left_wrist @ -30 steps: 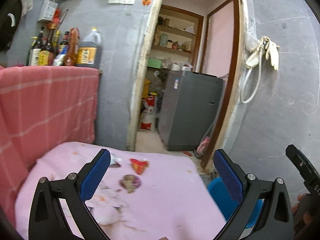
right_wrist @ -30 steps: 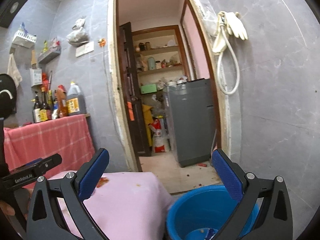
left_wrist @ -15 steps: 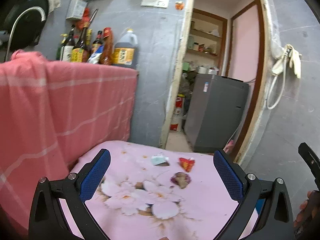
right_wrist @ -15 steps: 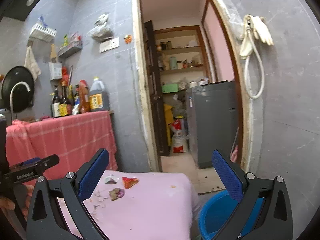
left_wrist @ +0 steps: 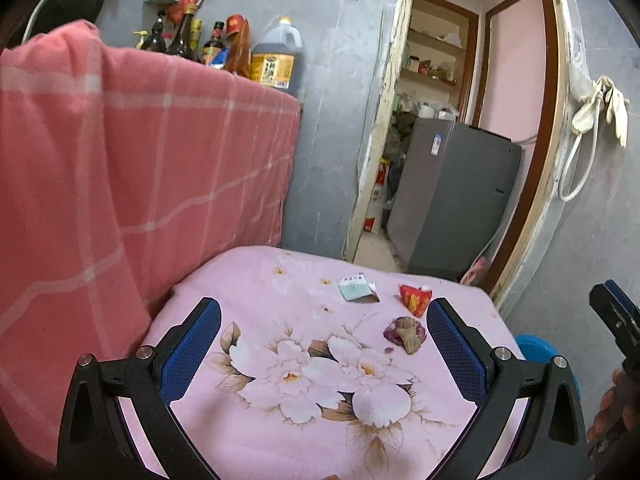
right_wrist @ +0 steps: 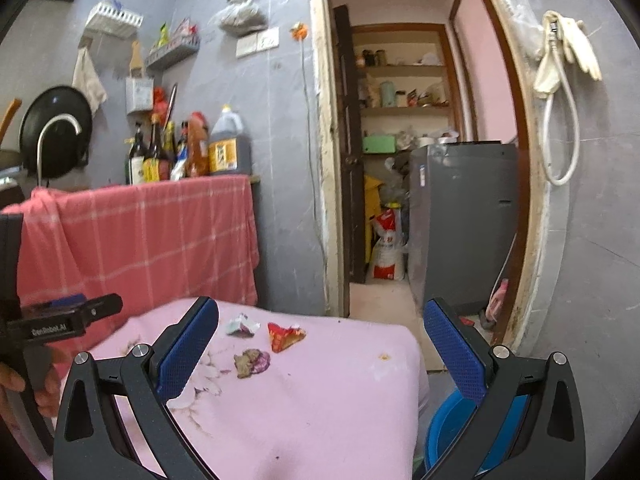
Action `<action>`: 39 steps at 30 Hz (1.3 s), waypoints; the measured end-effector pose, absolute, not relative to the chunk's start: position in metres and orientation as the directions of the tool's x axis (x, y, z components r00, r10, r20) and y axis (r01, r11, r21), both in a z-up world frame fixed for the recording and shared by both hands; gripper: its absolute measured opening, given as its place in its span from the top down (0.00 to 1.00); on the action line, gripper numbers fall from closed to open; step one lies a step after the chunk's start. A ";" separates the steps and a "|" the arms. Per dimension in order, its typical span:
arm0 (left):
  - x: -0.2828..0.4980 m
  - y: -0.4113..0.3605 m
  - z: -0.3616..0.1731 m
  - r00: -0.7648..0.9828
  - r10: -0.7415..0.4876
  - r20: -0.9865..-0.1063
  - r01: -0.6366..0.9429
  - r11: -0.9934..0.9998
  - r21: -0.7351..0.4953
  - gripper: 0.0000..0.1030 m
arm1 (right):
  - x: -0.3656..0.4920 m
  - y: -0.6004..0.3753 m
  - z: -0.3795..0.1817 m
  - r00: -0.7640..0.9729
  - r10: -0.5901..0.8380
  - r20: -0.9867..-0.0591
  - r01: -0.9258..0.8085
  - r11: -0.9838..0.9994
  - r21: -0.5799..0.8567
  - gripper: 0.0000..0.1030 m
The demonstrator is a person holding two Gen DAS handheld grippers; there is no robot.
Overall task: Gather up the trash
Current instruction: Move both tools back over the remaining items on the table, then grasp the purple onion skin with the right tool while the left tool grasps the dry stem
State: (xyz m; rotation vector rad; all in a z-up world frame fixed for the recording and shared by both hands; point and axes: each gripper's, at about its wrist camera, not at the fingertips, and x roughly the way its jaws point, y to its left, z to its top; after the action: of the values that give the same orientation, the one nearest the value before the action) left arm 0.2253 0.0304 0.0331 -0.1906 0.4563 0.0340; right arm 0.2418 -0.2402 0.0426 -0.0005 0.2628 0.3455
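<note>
Three bits of trash lie on the pink flowered cloth (left_wrist: 280, 292) of a low table: a crumpled white-green paper (left_wrist: 356, 290), a red wrapper (left_wrist: 415, 298) and a purple-brown scrap (left_wrist: 404, 330). They also show in the right wrist view: the paper (right_wrist: 241, 326), the wrapper (right_wrist: 285, 335) and the scrap (right_wrist: 251, 361). My left gripper (left_wrist: 322, 350) is open and empty, above the cloth, short of the trash. My right gripper (right_wrist: 320, 354) is open and empty, over the table's right part. A blue bucket (right_wrist: 448, 428) stands on the floor at the table's right.
A red checked cloth (left_wrist: 140, 152) hangs over a counter at the left, with bottles (left_wrist: 224, 52) on top. Behind the table a doorway opens to a pantry with a grey appliance (left_wrist: 452, 200). A grey tiled wall (right_wrist: 600, 260) is at the right.
Both grippers have swung left, from the bucket side to over the table. The trash and the flowered cloth now fill the lower part of both views. Both stay open.
</note>
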 end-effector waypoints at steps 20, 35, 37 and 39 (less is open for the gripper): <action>0.287 -0.002 -0.002 0.837 -0.124 -0.533 0.048 0.987 -0.155 0.02 | 0.314 -0.234 0.006 0.838 0.406 -0.364 -0.421 0.906 0.040 0.00; 0.346 -0.040 -0.042 0.611 -0.265 -0.746 0.214 0.963 -0.166 0.58 | 0.368 -0.225 -0.019 0.692 0.437 -0.574 -0.473 0.876 0.097 0.27; 0.351 -0.041 -0.044 0.596 -0.274 -0.754 0.216 0.960 -0.179 0.64 | 0.370 -0.224 -0.021 0.683 0.439 -0.585 -0.479 0.873 0.095 0.28; 0.356 -0.041 -0.044 0.582 -0.287 -0.760 0.216 0.957 -0.196 0.69 | 0.371 -0.222 -0.022 0.675 0.435 -0.596 -0.482 0.871 0.091 0.28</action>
State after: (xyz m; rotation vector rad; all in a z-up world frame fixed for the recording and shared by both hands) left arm 0.3562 -0.0413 -0.0444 -0.0850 0.9026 -0.2940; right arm 0.3711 -0.2217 -0.0224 -0.0760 0.6503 0.5165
